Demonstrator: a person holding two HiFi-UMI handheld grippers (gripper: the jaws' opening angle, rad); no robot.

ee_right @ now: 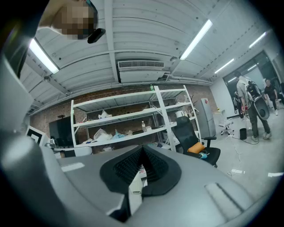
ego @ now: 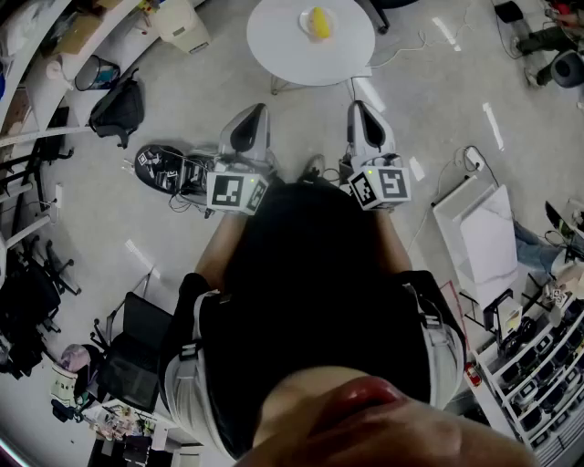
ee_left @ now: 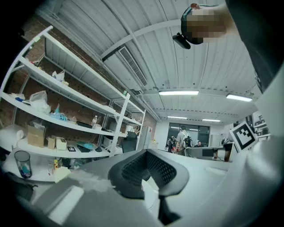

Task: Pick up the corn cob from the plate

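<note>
A yellow corn cob [ego: 318,22] lies on a small white plate [ego: 305,25] on the round white table [ego: 274,46] at the top of the head view. My left gripper [ego: 258,109] and right gripper [ego: 358,106] are held side by side close to my body, pointing toward the table and well short of it. Both are over the floor, with nothing in them. In the left gripper view the black pads [ee_left: 133,170] meet, and the gripper views look level into the room. The right gripper's pads [ee_right: 153,170] also meet. Neither gripper view shows the corn.
A black bag [ego: 119,109] and a dark round object [ego: 161,168] with cables lie on the floor to the left. A white board [ego: 484,237] leans at the right, beside racks [ego: 534,374]. Shelving [ee_right: 124,119] and an office chair [ee_right: 195,142] stand ahead.
</note>
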